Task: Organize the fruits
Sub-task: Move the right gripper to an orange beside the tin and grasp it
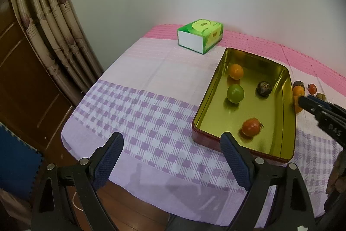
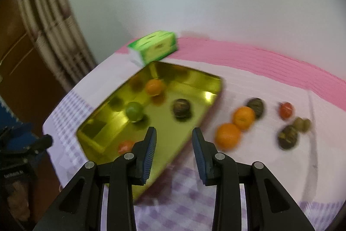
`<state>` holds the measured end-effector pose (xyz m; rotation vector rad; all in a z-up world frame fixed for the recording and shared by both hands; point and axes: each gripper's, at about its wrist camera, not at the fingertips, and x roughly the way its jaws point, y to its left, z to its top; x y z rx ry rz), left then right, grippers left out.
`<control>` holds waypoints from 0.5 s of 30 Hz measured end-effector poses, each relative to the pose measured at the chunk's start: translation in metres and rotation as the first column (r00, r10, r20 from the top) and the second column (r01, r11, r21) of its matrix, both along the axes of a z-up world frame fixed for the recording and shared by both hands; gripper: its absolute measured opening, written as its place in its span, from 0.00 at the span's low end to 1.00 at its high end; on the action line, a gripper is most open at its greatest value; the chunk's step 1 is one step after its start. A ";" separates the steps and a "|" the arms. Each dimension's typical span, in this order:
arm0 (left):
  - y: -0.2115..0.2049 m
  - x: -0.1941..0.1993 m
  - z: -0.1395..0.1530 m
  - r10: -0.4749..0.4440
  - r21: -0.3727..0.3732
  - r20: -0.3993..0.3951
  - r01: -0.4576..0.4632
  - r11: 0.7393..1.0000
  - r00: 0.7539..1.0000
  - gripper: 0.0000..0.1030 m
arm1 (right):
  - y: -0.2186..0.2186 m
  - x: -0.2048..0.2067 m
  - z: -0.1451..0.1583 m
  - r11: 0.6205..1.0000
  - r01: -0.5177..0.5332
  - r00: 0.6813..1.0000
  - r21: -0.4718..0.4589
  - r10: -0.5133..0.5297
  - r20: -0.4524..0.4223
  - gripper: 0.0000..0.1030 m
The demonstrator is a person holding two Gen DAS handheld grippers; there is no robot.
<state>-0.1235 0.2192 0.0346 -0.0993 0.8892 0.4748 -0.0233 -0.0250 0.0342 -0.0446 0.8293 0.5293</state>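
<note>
Your left tongs (image 1: 172, 138) hang spread wide and empty above the checked cloth of the bench (image 1: 151, 70). Your right tongs (image 2: 174, 130) stand at a narrow gap, pinching nothing. The gold tin (image 1: 207, 88) lies with its long axis pointing away towards the tissue box (image 1: 200, 35). It holds an orange (image 1: 236, 71), a green fruit (image 1: 235, 93), a dark fruit (image 1: 264, 88) and a red fruit (image 1: 250, 127). Loose fruits (image 2: 227, 135) lie on the bench beside its right wall.

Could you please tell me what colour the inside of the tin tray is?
Shiny gold-yellow inside the tin tray; clearest in the left wrist view.
</note>
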 end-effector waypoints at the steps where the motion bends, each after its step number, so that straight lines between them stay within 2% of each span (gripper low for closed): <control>1: 0.000 0.000 0.000 0.000 0.000 0.000 0.000 1.000 1.000 0.86 | -0.008 0.002 -0.003 1.000 0.025 1.000 -0.011 -0.025 0.000 0.34; 8: -0.004 0.000 -0.001 -0.002 0.006 -0.001 0.002 1.000 1.000 0.86 | -0.039 0.033 -0.031 0.990 0.138 0.986 -0.011 -0.138 -0.089 0.34; 15: -0.006 0.002 -0.004 -0.009 0.005 -0.013 0.009 1.000 1.000 0.86 | -0.032 0.049 -0.041 0.990 0.142 0.981 0.014 -0.139 -0.135 0.35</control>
